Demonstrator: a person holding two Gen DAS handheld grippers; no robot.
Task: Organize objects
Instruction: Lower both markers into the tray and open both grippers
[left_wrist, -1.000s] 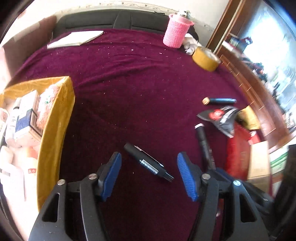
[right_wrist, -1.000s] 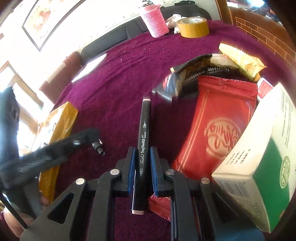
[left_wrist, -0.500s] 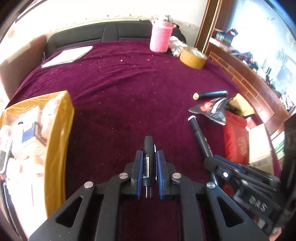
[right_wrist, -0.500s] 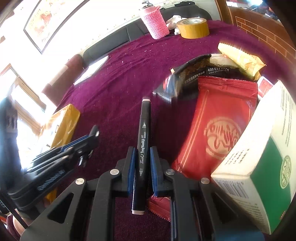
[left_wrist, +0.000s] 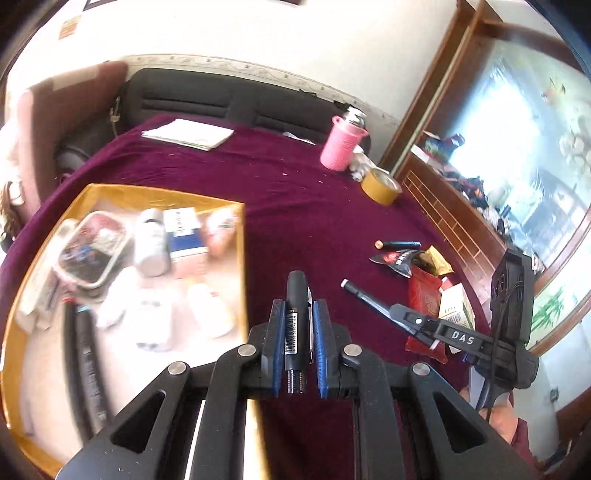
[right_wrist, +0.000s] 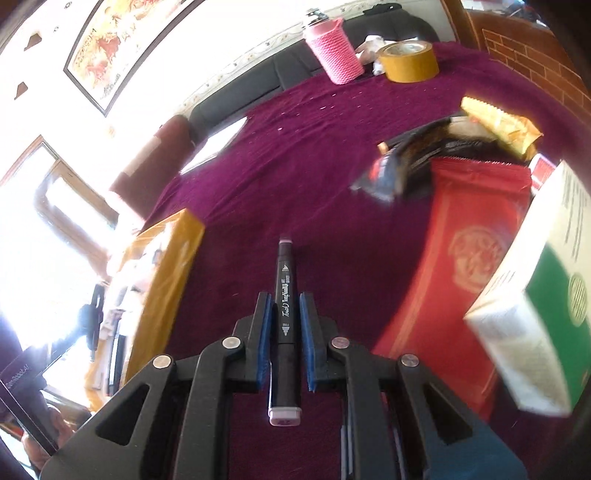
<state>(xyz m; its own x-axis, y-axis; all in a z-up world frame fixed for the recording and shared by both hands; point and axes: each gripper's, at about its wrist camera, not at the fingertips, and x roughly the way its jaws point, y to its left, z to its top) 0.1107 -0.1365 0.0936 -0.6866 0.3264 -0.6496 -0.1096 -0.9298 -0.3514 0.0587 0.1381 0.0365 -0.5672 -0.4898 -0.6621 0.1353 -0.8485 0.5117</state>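
Above a maroon cloth (left_wrist: 295, 192), the left gripper (left_wrist: 297, 325) clamps a black pen (left_wrist: 296, 314), a yellow box (left_wrist: 242, 258) at nine o'clock. At three o'clock, the right gripper (right_wrist: 284, 325) clamps a black marker (right_wrist: 284, 314).

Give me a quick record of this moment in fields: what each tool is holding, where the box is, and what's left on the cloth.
left tool: shut on black pen
right tool: shut on black marker
yellow box: to the left on the maroon cloth, already holding bottles and cartons
loose on cloth: red packet, green-and-white carton, dark blue pen
far edge: pink cup, tape roll
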